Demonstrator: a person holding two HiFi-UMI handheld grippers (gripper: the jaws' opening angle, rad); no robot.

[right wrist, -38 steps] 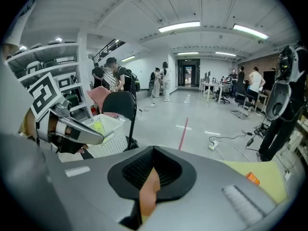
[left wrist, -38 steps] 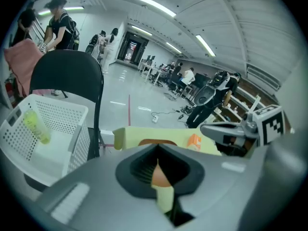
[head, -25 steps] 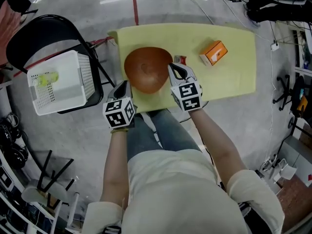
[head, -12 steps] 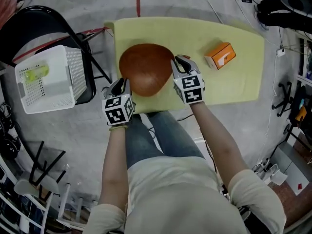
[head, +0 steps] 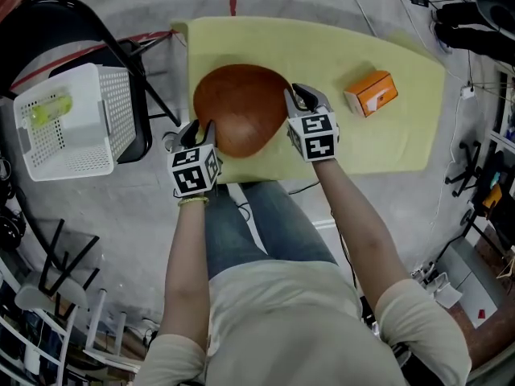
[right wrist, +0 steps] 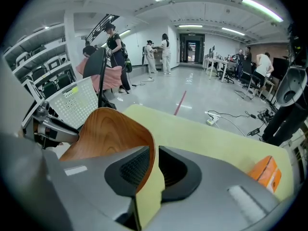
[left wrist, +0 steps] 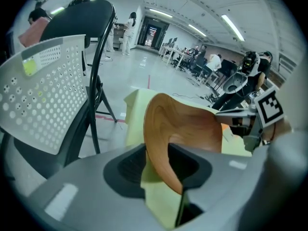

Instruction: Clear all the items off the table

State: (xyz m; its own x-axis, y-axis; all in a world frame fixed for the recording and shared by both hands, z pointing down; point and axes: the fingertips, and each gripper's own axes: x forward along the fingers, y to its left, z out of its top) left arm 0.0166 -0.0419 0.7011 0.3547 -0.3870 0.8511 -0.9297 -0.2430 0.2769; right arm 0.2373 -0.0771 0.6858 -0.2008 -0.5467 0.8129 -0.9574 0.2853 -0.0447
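Two things are left on the tabletop, and the nearer one, the wooden bowl (head: 241, 109), is the one in hand. It sits upright on the yellow table (head: 402, 147), close to the person's edge and toward the left. The left gripper (head: 203, 129) straddles the bowl's near-left rim and the right gripper (head: 299, 96) straddles its right rim. Both pairs of jaws have just been opening. Each gripper view shows the thin wooden wall standing between the pads with a gap on one side, so both tongs are released around the rim, not yet clamped on it. Nothing shows the bowl lifted. Farther right, well apart from the bowl, an orange box (head: 371, 93) lies untouched. Off the table to the left, a white perforated basket (head: 113, 95) sits on a black chair (head: 64, 10) with one yellow-green item (head: 50, 108) inside. Judging by that, the clearing looks barely begun: one piece seems stowed, the bowl needs gripping and carrying over, and the box comes after.
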